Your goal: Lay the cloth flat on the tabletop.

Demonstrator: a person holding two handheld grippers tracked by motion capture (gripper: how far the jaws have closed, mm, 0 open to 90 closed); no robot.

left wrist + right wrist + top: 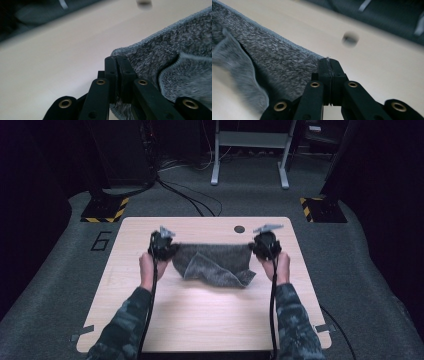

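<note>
A grey towel [214, 262] hangs stretched between my two grippers above the light wooden table [150, 320], its lower part drooping in folds toward the tabletop. My left gripper [167, 248] is shut on the towel's left top corner. In the left gripper view the jaws [117, 60] pinch the towel [175, 55] at its stitched edge. My right gripper [258, 247] is shut on the right top corner. In the right gripper view the black jaws [329, 62] clamp the hem of the towel [269, 57], which runs off to the left.
A dark round hole [239, 229] sits in the table near its far edge, also seen as the hole [350, 39] in the right gripper view. Beyond the table lie grey carpet, black cables [190, 195], a metal frame [250, 150] and hazard-striped bases [105, 210].
</note>
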